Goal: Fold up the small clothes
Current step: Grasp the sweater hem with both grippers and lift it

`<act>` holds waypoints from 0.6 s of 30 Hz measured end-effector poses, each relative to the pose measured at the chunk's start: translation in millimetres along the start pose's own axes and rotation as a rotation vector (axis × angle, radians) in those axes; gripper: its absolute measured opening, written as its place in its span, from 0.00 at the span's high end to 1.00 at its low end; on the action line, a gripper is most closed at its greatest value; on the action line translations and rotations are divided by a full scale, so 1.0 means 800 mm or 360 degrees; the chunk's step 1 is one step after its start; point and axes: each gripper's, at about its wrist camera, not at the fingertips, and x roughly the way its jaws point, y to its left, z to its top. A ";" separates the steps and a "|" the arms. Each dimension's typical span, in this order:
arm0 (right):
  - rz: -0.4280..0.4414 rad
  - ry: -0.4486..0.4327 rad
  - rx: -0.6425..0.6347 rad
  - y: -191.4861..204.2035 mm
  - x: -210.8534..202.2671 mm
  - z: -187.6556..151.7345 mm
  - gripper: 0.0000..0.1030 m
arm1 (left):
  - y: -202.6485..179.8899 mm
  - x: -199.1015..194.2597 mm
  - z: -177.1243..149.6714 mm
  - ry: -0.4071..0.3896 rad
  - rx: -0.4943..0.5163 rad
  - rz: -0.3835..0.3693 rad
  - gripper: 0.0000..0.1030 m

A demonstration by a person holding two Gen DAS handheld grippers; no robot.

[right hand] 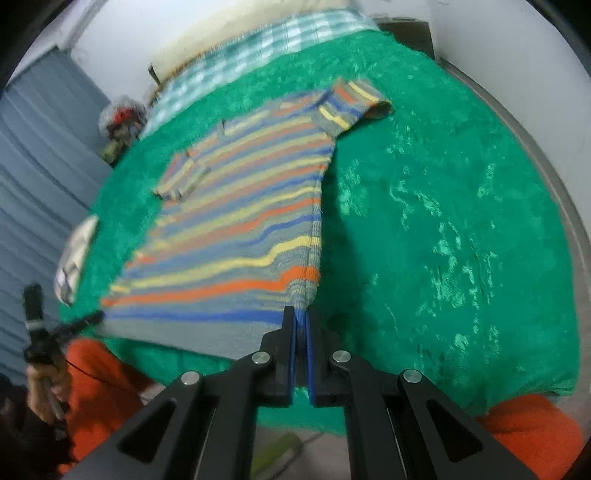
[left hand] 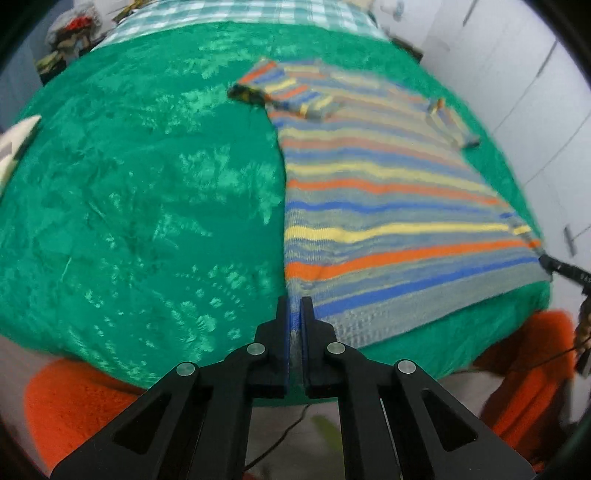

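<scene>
A green plush blanket covers the bed, with a checked sheet at its far end. On the blanket a striped knit sweater lies flat, its 2 sleeves folded in over the body, hem toward the near edge. The left gripper has its jaws closed on the hem's left corner. The right gripper has its jaws closed on the hem's right corner. Orange trouser legs show below the bed edge.
</scene>
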 end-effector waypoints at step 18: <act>-0.0202 0.0291 0.0035 -0.039 0.065 -0.039 0.57 | -0.005 0.021 -0.028 0.0053 -0.0028 0.0380 0.34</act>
